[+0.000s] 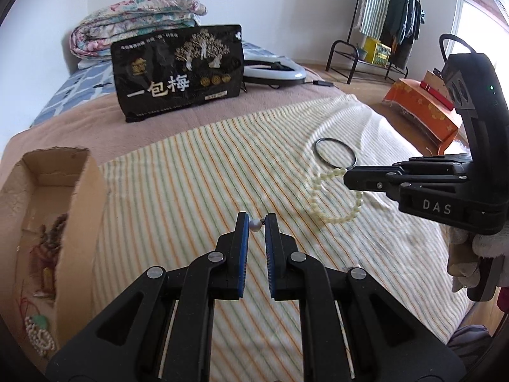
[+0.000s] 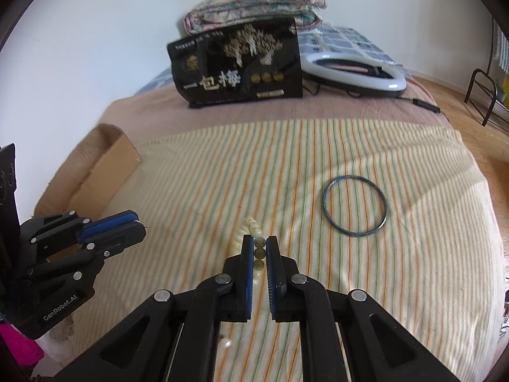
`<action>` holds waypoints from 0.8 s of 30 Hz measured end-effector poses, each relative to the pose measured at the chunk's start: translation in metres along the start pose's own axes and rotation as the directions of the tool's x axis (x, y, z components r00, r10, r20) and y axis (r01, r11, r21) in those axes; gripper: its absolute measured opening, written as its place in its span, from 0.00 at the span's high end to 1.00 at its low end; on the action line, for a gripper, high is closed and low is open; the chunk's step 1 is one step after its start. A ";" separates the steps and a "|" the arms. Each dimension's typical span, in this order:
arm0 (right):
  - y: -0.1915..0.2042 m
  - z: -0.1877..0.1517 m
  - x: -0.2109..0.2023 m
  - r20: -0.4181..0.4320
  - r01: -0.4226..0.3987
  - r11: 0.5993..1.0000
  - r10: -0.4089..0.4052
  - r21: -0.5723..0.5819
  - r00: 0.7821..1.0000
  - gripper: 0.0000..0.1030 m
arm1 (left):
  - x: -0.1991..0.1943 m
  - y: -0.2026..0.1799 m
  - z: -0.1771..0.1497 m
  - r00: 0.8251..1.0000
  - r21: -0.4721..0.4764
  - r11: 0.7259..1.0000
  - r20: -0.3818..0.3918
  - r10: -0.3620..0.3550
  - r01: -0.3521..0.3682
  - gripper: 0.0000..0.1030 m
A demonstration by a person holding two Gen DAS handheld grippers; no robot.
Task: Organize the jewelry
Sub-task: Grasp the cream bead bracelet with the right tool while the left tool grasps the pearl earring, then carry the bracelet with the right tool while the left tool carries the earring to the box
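Note:
My left gripper (image 1: 257, 222) is shut on a small white pearl piece (image 1: 255, 223) with a dark bead beside it, held above the striped cloth (image 1: 197, 175). My right gripper (image 2: 260, 244) is shut on a pale green bead bracelet (image 2: 259, 246); in the left wrist view the bracelet (image 1: 321, 203) hangs from the right gripper (image 1: 348, 176) down to the cloth. A thin dark bangle (image 2: 355, 205) lies flat on the cloth to the right; it also shows in the left wrist view (image 1: 334, 152). A cardboard box (image 1: 47, 222) at the left holds several bead pieces.
A black snack bag (image 1: 178, 73) stands at the back, with a folded floral quilt (image 1: 136, 19) behind it and a white ring light (image 1: 273, 70) beside it. A clothes rack (image 1: 391, 25) and an orange-covered box (image 1: 423, 108) stand past the bed's right edge.

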State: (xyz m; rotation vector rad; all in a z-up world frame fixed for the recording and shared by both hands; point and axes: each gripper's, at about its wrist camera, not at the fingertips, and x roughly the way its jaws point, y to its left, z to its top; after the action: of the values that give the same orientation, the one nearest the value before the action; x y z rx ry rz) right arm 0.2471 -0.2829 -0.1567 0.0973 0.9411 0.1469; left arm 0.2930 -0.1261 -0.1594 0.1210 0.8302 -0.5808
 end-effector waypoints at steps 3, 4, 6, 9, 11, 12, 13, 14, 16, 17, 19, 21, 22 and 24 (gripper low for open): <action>0.005 0.000 -0.012 0.015 0.002 1.000 -0.001 -0.005 1.000 0.95 | -0.014 0.002 -0.001 1.000 -0.004 1.000 0.015 0.009 -0.009 0.92; 0.007 -0.001 -0.016 0.020 0.004 1.000 -0.004 -0.008 1.000 0.95 | -0.018 0.003 -0.002 1.000 -0.006 1.000 0.018 0.011 -0.011 0.92; 0.010 0.000 -0.022 0.028 0.008 1.000 -0.008 -0.012 1.000 0.95 | -0.029 0.006 -0.003 0.999 -0.010 1.000 0.029 0.017 -0.017 0.92; 0.014 0.001 -0.033 0.041 0.008 1.000 -0.008 -0.012 0.999 0.95 | -0.043 0.008 -0.006 0.999 -0.017 1.000 0.047 0.024 -0.023 0.92; 0.017 0.002 -0.039 0.049 0.010 1.000 -0.009 -0.018 0.999 0.95 | -0.051 0.011 -0.006 0.998 -0.022 0.999 0.056 0.027 -0.026 0.92; 0.020 0.003 -0.043 0.054 0.011 1.000 -0.010 -0.022 0.999 0.95 | -0.056 0.013 -0.007 0.998 -0.025 0.999 0.062 0.029 -0.028 0.92; 0.021 0.003 -0.046 0.058 0.012 1.000 -0.010 -0.026 0.998 0.95 | -0.061 0.014 -0.007 0.997 -0.028 0.999 0.067 0.032 -0.030 0.92; 0.024 0.004 -0.050 0.064 0.013 0.999 -0.011 -0.032 0.998 0.95 | -0.064 0.014 -0.007 0.997 -0.030 0.999 0.071 0.034 -0.032 0.92; 0.030 0.006 -0.056 0.075 0.014 0.999 -0.011 -0.042 0.997 0.95 | -0.073 0.018 -0.009 0.996 -0.035 0.999 0.082 0.040 -0.037 0.92; 0.033 0.007 -0.059 0.081 0.013 0.999 -0.009 -0.047 0.997 0.95 | -0.076 0.020 -0.009 0.995 -0.037 0.999 0.085 0.042 -0.039 0.92; 0.040 0.009 -0.065 0.091 0.016 0.998 -0.010 -0.061 0.996 0.95 | -0.084 0.024 -0.010 0.994 -0.042 0.998 0.095 0.051 -0.047 0.92; 0.047 0.011 -0.069 0.099 0.017 0.997 -0.010 -0.073 0.995 0.95 | -0.092 0.029 -0.011 0.993 -0.046 0.997 0.103 0.060 -0.055 0.92; 0.051 0.012 -0.071 0.103 0.015 0.997 -0.007 -0.078 0.995 0.95 | -0.097 0.032 -0.012 0.992 -0.050 0.997 0.108 0.065 -0.060 0.92; 0.060 0.015 -0.075 0.112 0.009 0.996 0.001 -0.090 0.994 0.95 | -0.104 0.037 -0.012 0.990 -0.057 0.996 0.116 0.076 -0.069 0.92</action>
State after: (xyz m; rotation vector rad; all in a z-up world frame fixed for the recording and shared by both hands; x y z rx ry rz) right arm 0.2108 -0.2364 -0.0786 0.0198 0.8211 0.1785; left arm 0.2494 -0.0454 -0.0962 0.0676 0.7222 -0.4926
